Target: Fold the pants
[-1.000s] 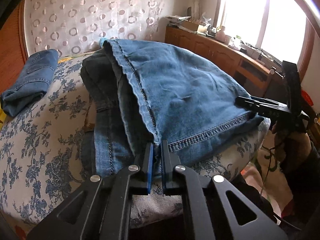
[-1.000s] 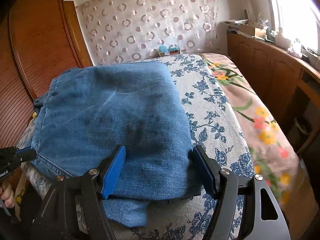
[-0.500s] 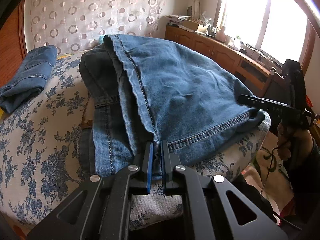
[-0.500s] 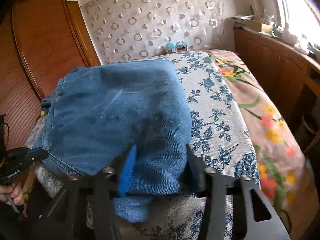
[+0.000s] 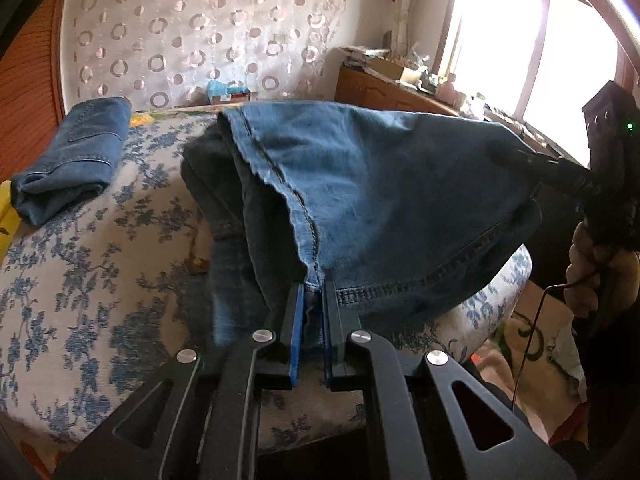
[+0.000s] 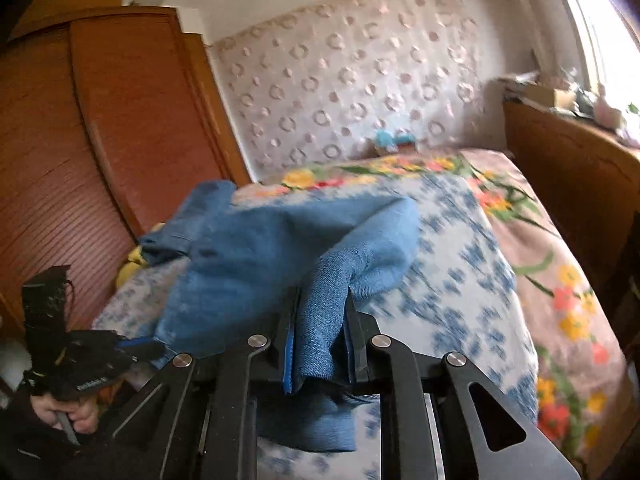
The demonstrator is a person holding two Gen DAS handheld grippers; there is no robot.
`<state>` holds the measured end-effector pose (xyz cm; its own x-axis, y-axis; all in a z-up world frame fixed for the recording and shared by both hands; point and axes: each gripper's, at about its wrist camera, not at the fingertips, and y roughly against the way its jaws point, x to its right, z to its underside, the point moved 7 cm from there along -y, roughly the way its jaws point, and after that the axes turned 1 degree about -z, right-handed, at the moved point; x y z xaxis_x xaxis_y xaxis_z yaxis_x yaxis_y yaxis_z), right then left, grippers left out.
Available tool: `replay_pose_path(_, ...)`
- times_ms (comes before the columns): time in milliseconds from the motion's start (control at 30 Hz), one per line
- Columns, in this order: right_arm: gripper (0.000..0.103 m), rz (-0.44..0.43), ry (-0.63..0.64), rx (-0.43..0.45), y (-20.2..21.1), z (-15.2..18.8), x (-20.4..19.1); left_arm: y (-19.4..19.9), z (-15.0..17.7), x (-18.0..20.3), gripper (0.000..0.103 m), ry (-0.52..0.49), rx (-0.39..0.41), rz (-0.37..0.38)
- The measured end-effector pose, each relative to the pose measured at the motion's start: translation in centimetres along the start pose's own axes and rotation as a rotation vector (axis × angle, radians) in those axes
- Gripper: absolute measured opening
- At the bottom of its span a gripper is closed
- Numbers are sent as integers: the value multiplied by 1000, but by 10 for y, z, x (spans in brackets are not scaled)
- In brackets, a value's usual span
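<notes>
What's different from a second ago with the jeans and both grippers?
The right hand-held gripper has just been closing; it now pinches the jeans' edge and lifts that side off the bed. The left hand-held gripper stays clamped on the hem corner; the folded jeans haven't moved.

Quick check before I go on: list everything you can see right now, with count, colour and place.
jeans: one pair, blue denim, near edge of the bed, its near end pinched at two spots and raised off the cover
folded jeans: one pair, blue, far left on the bed
bed cover: one, white with blue flowers, under both pairs
floral sheet: one, pink with yellow and red flowers, right side of the bed
headboard: one, pale with ring pattern, behind the bed
cabinet: one, brown wood, under the window
wardrobe: one, brown wood, left of the bed
left gripper: black, blue pads, shut on the jeans' hem
right gripper: black, blue pads, just closed on a bunched fold of the jeans
</notes>
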<state>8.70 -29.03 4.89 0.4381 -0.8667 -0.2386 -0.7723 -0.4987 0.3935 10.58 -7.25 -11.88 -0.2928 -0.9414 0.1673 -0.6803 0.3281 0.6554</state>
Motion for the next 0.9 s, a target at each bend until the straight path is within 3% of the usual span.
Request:
replay_pose_path(133,18,-46,63,5,-9,-15,-35,13,-3,-14,12,31,12,-12)
replay_pose_path(333,18,-104,115,-7,-35,-23,-75,35,-3,-43,45,68,46,-45)
replay_pose_path(600,17,-215,203,-81,-82,-13,-142,68,0,-94,45,132,105,-141)
replay_pose_path(900,17,-286,248,-322,-153,43,-177,89,4,-132,45,183,141,-212)
